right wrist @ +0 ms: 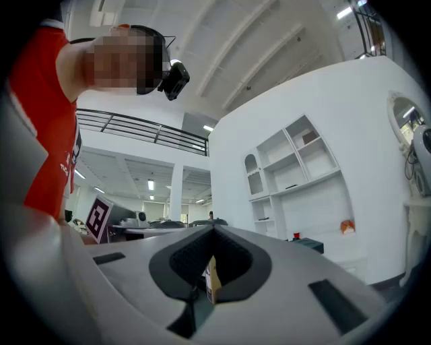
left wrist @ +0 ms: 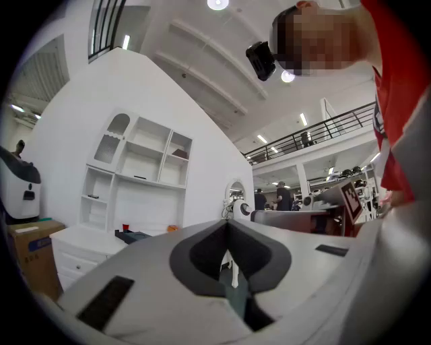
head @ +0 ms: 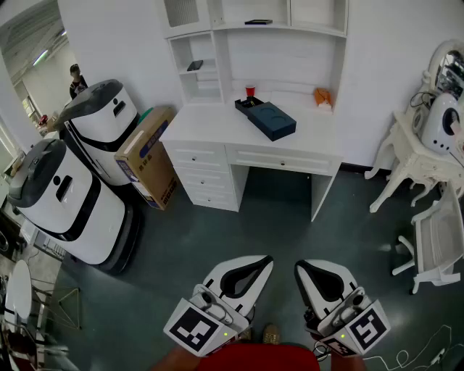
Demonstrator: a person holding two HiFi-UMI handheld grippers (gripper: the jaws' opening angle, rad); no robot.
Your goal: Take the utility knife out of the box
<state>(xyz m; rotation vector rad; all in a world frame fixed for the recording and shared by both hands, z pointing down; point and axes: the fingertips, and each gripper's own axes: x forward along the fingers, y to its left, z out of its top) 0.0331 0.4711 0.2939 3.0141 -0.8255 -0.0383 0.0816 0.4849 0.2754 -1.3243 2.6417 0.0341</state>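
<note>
Robotics lab hall: white desk (head: 210,130), parked robots (head: 72,196), mezzanine railing (left wrist: 323,131).

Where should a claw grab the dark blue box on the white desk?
Probably across the narrow width of the dark blue box, near its front end, coming from above the front of the desk: it lies flat and slanted, with shelves behind.

Your room is bright and evenly lit; ceiling lamps (left wrist: 217,4) glare above the white desk (head: 203,127), shadow pools beneath it, and both gripper views bend and darken toward their corners.
</note>
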